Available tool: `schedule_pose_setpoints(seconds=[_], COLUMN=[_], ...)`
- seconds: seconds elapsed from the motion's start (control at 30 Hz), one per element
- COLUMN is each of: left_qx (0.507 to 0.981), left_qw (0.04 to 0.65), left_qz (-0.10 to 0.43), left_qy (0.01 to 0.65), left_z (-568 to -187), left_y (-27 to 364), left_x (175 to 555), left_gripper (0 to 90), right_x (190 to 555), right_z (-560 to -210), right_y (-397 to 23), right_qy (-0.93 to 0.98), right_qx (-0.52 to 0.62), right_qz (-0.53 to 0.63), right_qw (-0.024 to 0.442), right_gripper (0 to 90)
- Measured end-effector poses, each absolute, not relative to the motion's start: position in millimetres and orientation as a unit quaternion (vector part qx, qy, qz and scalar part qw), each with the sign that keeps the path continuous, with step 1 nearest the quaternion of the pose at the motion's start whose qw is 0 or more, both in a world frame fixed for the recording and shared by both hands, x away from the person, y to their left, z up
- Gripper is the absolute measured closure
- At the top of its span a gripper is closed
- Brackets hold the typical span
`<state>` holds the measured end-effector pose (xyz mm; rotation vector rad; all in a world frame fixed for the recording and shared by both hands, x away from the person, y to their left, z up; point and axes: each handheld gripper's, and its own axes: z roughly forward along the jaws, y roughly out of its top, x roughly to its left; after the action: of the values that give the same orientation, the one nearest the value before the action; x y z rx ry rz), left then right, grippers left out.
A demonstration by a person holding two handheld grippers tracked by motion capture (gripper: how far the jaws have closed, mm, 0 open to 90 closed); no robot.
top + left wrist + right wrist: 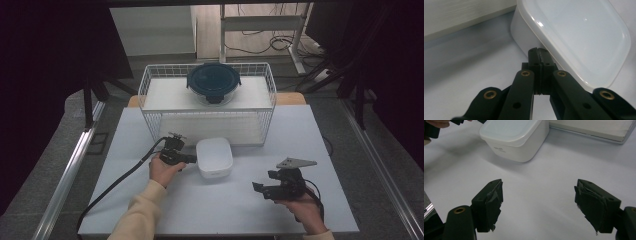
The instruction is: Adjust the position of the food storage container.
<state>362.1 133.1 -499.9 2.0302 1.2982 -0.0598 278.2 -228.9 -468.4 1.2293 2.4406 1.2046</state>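
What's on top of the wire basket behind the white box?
A round container with a dark blue lid sits on the white board laid across the wire basket. The lid hides whatever is inside it.

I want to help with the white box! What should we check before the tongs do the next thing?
1. Left tongs shut, tips at the white box: ok.
2. Left tongs gripping the box: not ok, nothing between them.
3. Right tongs open and empty: ok.
4. Lid on the white box: ok.
5. White box flat on the table: ok.
6. Wire basket free for it: cannot tell; a round dark-lidded container sits there.
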Motion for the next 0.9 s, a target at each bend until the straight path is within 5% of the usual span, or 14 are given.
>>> schedule_pose_setpoints(seconds=[0.4,0.5,0.7,0.9], left_qx=[0.785,0.772,0.757,0.752], left_qw=[0.380,0.402,0.426,0.426], left_qz=[0.028,0.041,0.052,0.065], left_qy=[0.489,0.491,0.492,0.499], left_z=[-467.0,-457.2,-446.2,-453.7], left_y=[158.1,166.0,174.9,178.8], left_x=[330.1,311.9,280.1,261.4], left_gripper=[88.8,80.3,46.6,32.5], right_x=[278.2,278.5,279.6,280.3], right_z=[-467.6,-467.1,-466.1,-465.7], right_y=[-232.1,-232.9,-233.8,-235.1], right_qy=[0.811,0.810,0.807,0.805], right_qx=[0.415,0.417,0.420,0.422], right_qz=[0.405,0.406,0.407,0.408], right_qw=[0.079,0.078,0.080,0.085], right_gripper=[22.3,22.3,22.4,22.4])
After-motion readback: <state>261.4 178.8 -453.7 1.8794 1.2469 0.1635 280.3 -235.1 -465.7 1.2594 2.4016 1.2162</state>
